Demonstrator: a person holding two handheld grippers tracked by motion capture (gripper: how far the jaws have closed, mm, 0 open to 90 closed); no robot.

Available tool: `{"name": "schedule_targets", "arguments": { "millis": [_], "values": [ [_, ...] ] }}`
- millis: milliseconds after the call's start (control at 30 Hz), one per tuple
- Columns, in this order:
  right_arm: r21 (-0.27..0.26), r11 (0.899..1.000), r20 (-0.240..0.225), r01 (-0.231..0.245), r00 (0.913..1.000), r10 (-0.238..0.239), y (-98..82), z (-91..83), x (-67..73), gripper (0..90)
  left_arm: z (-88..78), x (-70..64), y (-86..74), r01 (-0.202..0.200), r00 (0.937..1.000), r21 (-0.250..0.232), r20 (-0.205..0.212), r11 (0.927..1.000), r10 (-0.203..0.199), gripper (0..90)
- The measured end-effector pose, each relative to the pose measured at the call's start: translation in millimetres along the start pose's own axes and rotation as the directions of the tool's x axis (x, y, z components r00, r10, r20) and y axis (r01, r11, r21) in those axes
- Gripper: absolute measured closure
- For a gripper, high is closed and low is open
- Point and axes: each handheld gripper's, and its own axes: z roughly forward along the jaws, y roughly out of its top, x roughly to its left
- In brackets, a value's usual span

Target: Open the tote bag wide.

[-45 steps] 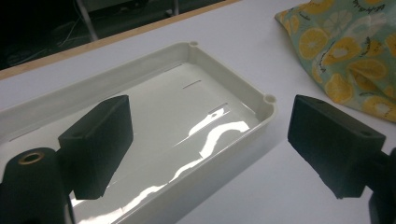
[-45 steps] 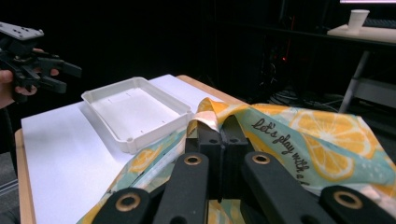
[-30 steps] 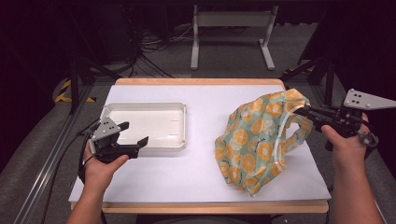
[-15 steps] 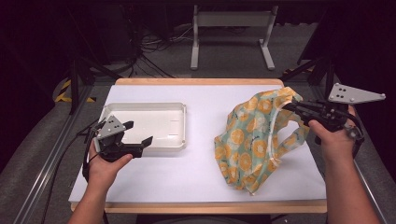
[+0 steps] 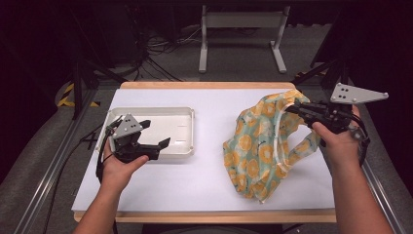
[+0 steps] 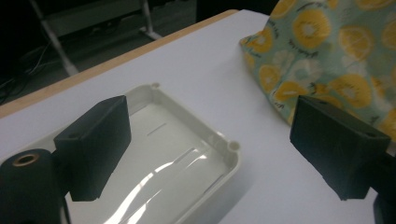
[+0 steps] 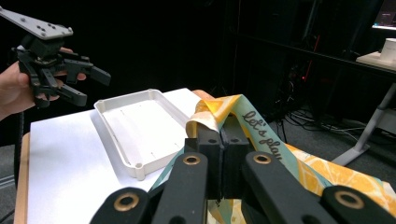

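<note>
Person at a white table (image 5: 160,185) with a two-fingered gripper in each hand. The right gripper (image 5: 298,108) has its fingers clamped shut on a strap of the fabric bag (image 5: 258,146), holding that edge raised; in the right gripper view the strap (image 7: 243,114), printed with lettering, is folded over the closed fingers (image 7: 211,149). The bag, pale green with orange-slice print, slumps on the right half of the table, its lower folds resting on the surface. The left gripper (image 5: 155,135) hovers over the near edge of the white tray (image 5: 187,114) with its fingers (image 6: 100,135) spread wide and nothing between them; the tray sits on the left half, well apart from the bag.

Handling, as judged: the bag looks light, soft and limp, so it will sag and fold wherever it is unsupported, and a pinch on one strap lifts only that edge. It seems neither fragile nor slippery. The hemmed rim or the second strap would give the free gripper a firm hold.

Hard to make out: whether the bag holds anything, since folds hide its inside; where the second strap lies; the lettering, cut off after a few words; the room beyond the table, which is dark
</note>
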Motion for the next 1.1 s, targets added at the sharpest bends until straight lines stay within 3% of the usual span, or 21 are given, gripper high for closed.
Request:
{"name": "schedule_targets", "arguments": {
  "millis": [67,267,533,767,867,1100],
  "values": [
    [0.003,1.000,-0.007,0.008,0.9999,-0.008,2.3,3.7,1.3,89.1,3.1,-3.0,4.8,-0.008,1.0000,-0.002,0.004,1.0000,0.008,11.8],
    [-0.003,1.000,-0.024,0.013,0.9996,-0.013,5.9,11.6,3.2,89.1,13.9,-11.1,16.1,-0.031,0.9960,-0.023,0.083,0.9993,0.033,11.8],
    [0.002,0.999,-0.046,0.036,0.9983,-0.036,11.6,25.4,7.9,88.9,24.7,-18.3,27.0,-0.025,0.9935,-0.044,0.110,0.9987,0.030,12.8],
    [0.010,0.999,-0.064,0.047,0.9969,-0.046,14.3,39.3,12.0,88.6,38.9,-30.6,44.7,-0.030,0.9798,-0.106,0.194,0.9939,0.050,17.5],
    [0.012,0.999,-0.066,0.049,0.9967,-0.049,14.7,41.9,12.5,88.6,42.3,-32.7,49.5,-0.039,0.9775,-0.113,0.202,0.9929,0.061,17.2],
    [0.011,0.998,-0.084,0.061,0.9946,-0.059,17.7,51.6,17.3,88.6,64.5,-50.4,67.5,-0.044,0.9657,-0.112,0.250,0.9928,0.071,14.3]
  ]
}}
